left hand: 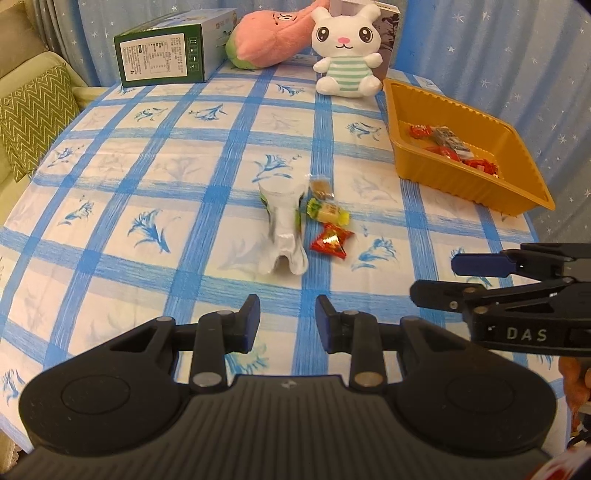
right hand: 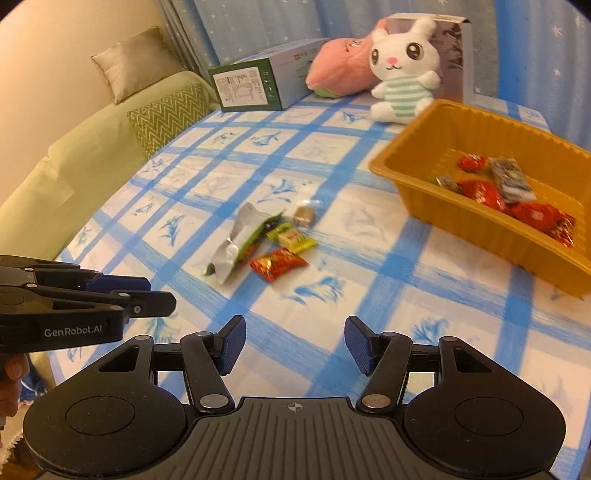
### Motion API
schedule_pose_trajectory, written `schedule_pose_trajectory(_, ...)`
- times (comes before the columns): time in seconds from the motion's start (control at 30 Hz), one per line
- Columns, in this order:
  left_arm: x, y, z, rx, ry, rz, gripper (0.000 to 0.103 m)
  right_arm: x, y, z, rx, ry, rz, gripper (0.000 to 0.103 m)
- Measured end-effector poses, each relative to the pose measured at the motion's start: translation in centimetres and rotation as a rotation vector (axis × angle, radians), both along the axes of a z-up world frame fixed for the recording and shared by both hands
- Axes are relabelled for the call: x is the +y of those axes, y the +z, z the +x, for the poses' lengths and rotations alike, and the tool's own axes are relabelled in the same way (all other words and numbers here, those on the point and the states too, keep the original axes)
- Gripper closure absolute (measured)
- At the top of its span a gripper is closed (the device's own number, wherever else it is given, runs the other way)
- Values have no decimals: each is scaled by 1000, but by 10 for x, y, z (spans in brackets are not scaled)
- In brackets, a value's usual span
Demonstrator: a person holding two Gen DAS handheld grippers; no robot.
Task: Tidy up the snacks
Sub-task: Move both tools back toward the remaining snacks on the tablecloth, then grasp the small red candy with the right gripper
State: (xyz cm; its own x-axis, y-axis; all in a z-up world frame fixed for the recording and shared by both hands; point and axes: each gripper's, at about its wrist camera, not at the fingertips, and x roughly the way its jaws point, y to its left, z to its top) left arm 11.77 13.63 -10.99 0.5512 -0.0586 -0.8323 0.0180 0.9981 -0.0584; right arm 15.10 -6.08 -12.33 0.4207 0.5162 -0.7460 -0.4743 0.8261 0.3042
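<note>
Four loose snacks lie mid-table: a silver pouch (left hand: 282, 229) (right hand: 236, 247), a yellow candy (left hand: 328, 211) (right hand: 295, 238), a red foil candy (left hand: 331, 242) (right hand: 279, 264) and a small brown sweet in clear wrap (left hand: 320, 186) (right hand: 303, 216). An orange tray (left hand: 461, 177) (right hand: 480, 236) at the right holds several wrapped snacks. My left gripper (left hand: 287, 314) hovers open and bare, short of the pouch. My right gripper (right hand: 295, 332) is open too, nothing between its fingers, nearer than the red candy. Each gripper shows side-on in the other's view: the right gripper (left hand: 436, 280), the left gripper (right hand: 160, 291).
At the table's far side stand a green box (left hand: 162, 55), a pink plush (left hand: 273, 35), a white rabbit plush (left hand: 347, 51) and a grey box behind it. A sofa with a green zigzag cushion (left hand: 33, 114) borders the left edge. Blue starred curtains hang behind.
</note>
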Motion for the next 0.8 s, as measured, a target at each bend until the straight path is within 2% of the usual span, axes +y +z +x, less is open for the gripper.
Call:
schedule_pose_trajectory(0.43, 22, -6, 25, -19, -2, -10, 73, 39, -10, 28, 12, -39, 22, 44)
schedule_pose_trajectory(0.57, 28, -8, 34, -24, 3, -12, 73, 50, -15, 37, 26, -63, 25, 55)
schedule_pose_trajectory(0.8, 40, -11, 47, -24, 10, -12, 73, 61, -26, 53, 68, -138, 41, 58)
